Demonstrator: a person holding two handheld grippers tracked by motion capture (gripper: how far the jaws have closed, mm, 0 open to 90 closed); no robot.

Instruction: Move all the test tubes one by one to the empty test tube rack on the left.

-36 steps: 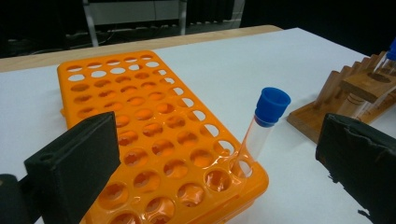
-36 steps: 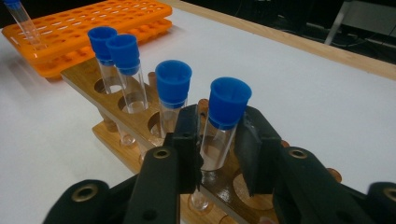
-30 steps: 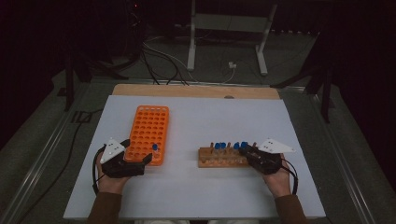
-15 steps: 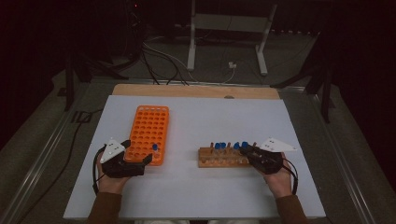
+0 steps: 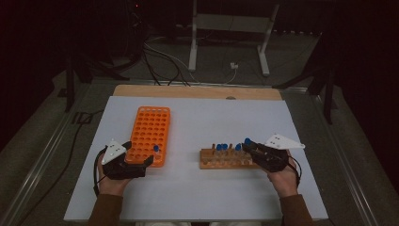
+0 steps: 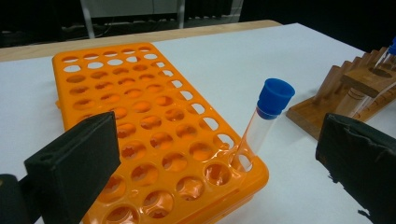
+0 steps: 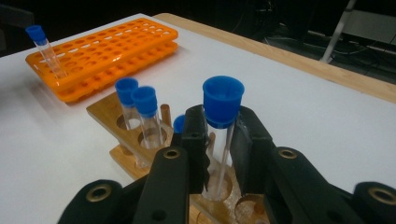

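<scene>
Your left tool [image 5: 143, 162] sits at the near end of the orange rack [image 5: 150, 132]. Its jaws are wide apart and hold nothing. In the left gripper view, one tube with a blue cap [image 6: 261, 122] stands between the two jaws but touches neither. That tube is in a corner hole of the rack, at the end closest to your tool, and it leans a little toward the wooden rack [image 6: 345, 100]. All the other holes you can see in the orange rack look empty.

Your right tool [image 7: 218, 140] is at the end of the wooden rack [image 5: 228, 159], on the side nearest that hand. Its jaws are closed tight on a tube [image 7: 220, 135] (clear, with a blue cap). The pads press on the tube just below the cap. The bottom of the tube is down in a hole of the wooden rack; you cannot tell whether it rests on the bottom.

Just past your right tool, more blue-capped tubes [image 7: 140, 109] stand upright in the wooden rack. Another blue cap [image 7: 179, 124] peeks out right behind the left jaw. The orange rack lies farther off, well apart from the wooden one.

Both racks lie on the white table [image 5: 197, 117], the orange one by your left hand [image 5: 112, 184] and the wooden one by your right hand [image 5: 283, 181].
</scene>
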